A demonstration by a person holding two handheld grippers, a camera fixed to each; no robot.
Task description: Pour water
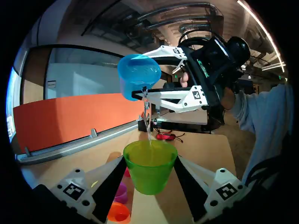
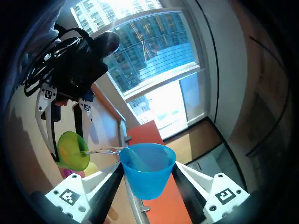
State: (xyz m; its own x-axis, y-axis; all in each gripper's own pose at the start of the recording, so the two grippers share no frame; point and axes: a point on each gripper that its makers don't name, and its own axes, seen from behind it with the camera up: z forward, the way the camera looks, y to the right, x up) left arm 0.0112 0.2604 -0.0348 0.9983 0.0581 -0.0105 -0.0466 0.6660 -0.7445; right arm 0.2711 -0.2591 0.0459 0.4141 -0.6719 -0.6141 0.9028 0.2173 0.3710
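blue cup (image 1: pixel 138 74) tilted — water (image 1: pixel 148 125) streams into green cup (image 1: pixel 150 170).

No word, brand or number is legible. Black-and-white square markers (image 1: pixel 73 190) sit on the left hand-held gripper (image 1: pixel 149 158) and right hand-held gripper (image 2: pixel 148 166); a green label (image 1: pixel 203 68) on the latter's body is too blurred

water stream (image 2: pixel 104 151) blurred, orange cup (image 1: pixel 119 213) cropped

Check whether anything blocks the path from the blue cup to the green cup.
Nothing visible. The blue cup is tilted above the green cup, and the water stream falls through open air into it.
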